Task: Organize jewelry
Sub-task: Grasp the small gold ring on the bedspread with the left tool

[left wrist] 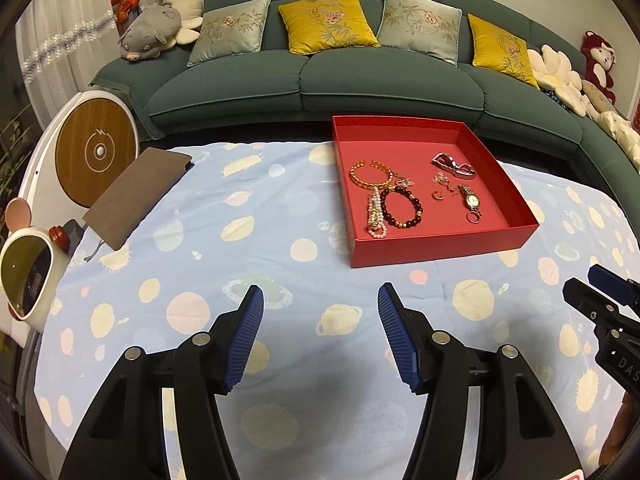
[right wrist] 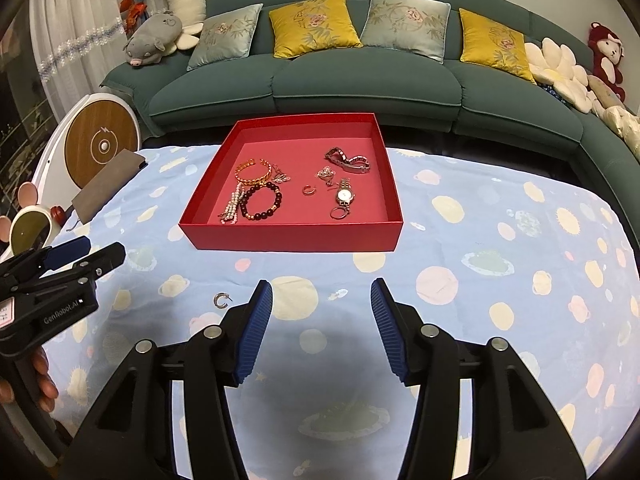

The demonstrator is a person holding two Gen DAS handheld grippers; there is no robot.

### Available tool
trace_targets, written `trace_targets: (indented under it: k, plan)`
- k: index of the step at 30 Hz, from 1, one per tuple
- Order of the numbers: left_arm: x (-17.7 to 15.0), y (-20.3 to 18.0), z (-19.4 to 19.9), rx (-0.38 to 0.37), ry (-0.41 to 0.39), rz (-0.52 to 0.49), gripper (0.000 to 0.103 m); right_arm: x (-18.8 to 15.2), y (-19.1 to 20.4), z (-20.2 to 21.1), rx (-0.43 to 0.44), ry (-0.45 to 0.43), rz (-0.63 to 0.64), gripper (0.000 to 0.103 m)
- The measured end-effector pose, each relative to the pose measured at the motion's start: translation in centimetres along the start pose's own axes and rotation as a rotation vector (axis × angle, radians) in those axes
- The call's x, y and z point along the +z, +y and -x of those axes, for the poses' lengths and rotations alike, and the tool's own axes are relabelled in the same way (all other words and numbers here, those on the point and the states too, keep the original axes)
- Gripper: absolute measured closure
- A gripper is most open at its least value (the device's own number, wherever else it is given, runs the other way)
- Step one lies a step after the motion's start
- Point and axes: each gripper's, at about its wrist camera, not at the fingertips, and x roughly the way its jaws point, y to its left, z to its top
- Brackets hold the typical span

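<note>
A shallow red tray (right wrist: 292,236) sits on a table under a pale blue cloth (right wrist: 500,240) printed with planets, and nearly all the jewelry lies inside it. In the right wrist view, a gold chain bracelet (right wrist: 253,172) is at 10 o'clock on the tray floor, a dark bead bracelet (right wrist: 262,201) just below it at 8 o'clock, and a string of pearls (right wrist: 232,209) touching the bead bracelet's left side. A small ring (right wrist: 308,190) lies near the centre. A wristwatch (right wrist: 344,196) with a metal band is at 4 o'clock, a loop (right wrist: 338,213) at its lower end. A second, darker metal watch (right wrist: 347,159) lies at 1 o'clock, with a small silvery tangle (right wrist: 325,173) just below it.

1 piece is outside the tray: a small C-shaped earring (right wrist: 219,300) on the cloth, at 7 o'clock from the tray and just left of the right gripper's (right wrist: 321,294) left finger.

The right gripper hovers over the cloth in front of the tray, jaws spread wide, nothing between them. The left gripper (left wrist: 321,298) also stands wide apart and empty; in its own view the tray (left wrist: 440,248) is at 1 o'clock.

Beyond the table runs a green sofa (right wrist: 360,92) with 4 cushions (right wrist: 314,24). A brown pouch (left wrist: 136,196) lies at the table's 9 o'clock edge.
</note>
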Motion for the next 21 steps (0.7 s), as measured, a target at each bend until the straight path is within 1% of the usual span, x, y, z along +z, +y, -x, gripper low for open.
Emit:
trace_targets:
  k: [2,5,8,10,11,14,15,17,19,20,21]
  plan:
    - [-0.2,0.6,-0.1,0.008,-0.001,0.007,0.045,-0.3,-0.2,0.0,-0.004,0.004,0.007,0.053]
    - [-1.0,0.4,-1.3,-0.019,0.03,-0.005,0.045,-0.5,-0.5,-0.3,-0.01,0.018,0.006,0.053]
    - [-1.9,-1.3,-3.5,-0.068,0.086,-0.032,0.045,-0.3,-0.7,-0.5,-0.011,0.017,-0.005,0.053]
    - [-2.5,-2.7,-4.9,-0.134,0.127,-0.043,0.045,-0.1,-0.6,-0.5,-0.008,0.012,-0.007,0.053]
    - [-2.7,-3.5,-5.5,-0.14,0.129,-0.055,0.045,0.0,-0.5,-0.5,-0.008,0.01,-0.005,0.053]
    - [-3.2,-5.3,-6.9,-0.123,0.119,-0.101,0.046,0.1,-0.5,-0.8,-0.006,0.009,-0.006,0.053]
    - [-3.3,-5.5,-7.3,-0.118,0.117,-0.1,0.046,0.0,-0.5,-0.9,-0.003,0.014,-0.008,0.053]
    - [-3.3,-5.8,-8.1,-0.117,0.121,-0.089,0.054,-0.1,-0.7,-1.2,-0.003,0.022,-0.01,0.053]
    - [-3.4,-6.2,-9.0,-0.119,0.143,-0.097,0.064,-0.2,-1.0,-1.5,0.003,0.032,-0.016,0.053]
    - [-3.5,-6.5,-9.3,-0.12,0.146,-0.101,0.067,-0.2,-1.0,-1.6,0.005,0.035,-0.018,0.053]
    - [-3.5,-6.8,-9.5,-0.117,0.148,-0.108,0.074,-0.1,-1.1,-1.7,0.006,0.036,-0.02,0.053]
